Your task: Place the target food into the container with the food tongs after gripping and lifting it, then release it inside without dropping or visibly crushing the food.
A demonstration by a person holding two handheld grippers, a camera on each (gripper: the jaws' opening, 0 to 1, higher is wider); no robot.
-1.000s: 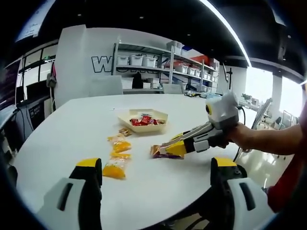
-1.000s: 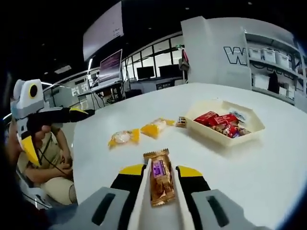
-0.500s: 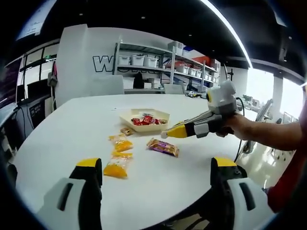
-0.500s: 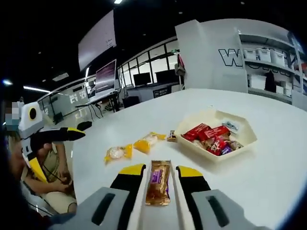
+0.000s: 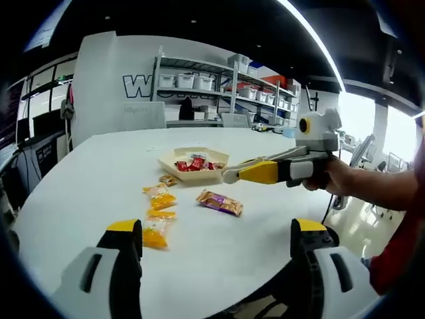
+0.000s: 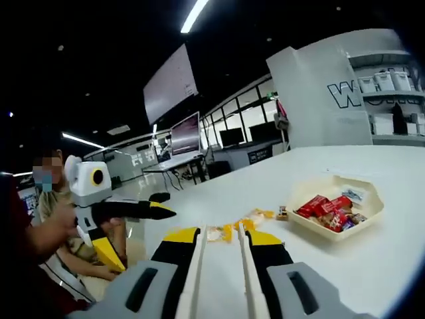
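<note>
Left gripper view, near field: the left gripper [image 5: 216, 249] stands with its two yellow-tipped jaws spread wide apart and nothing between them, above the near edge of the round white table [image 5: 86, 183].

Next out on the table top lies a yellow-orange wrapped snack [image 5: 155, 234], with two more yellow packets [image 5: 159, 196] in a line beyond it. To their right lies the brown and purple wrapped snack bar [image 5: 220, 203], flat on the table and touching nothing else.

Above the bar, clear of the table, the right gripper [image 5: 229, 175] enters from the right, held in a person's hand [image 5: 334, 179]. Its long cream tong blades lie close together with nothing held, and their tips point toward the cream hexagonal container [image 5: 193, 163], which holds red wrapped sweets.

Far field: grey shelving with white storage bins [image 5: 192, 81] stands against the wall.

Right gripper view: the right gripper's own jaws rise side by side with a narrow gap and no food between them. Beyond them are yellow packets, then the container at the right. The left gripper appears at the left.
</note>
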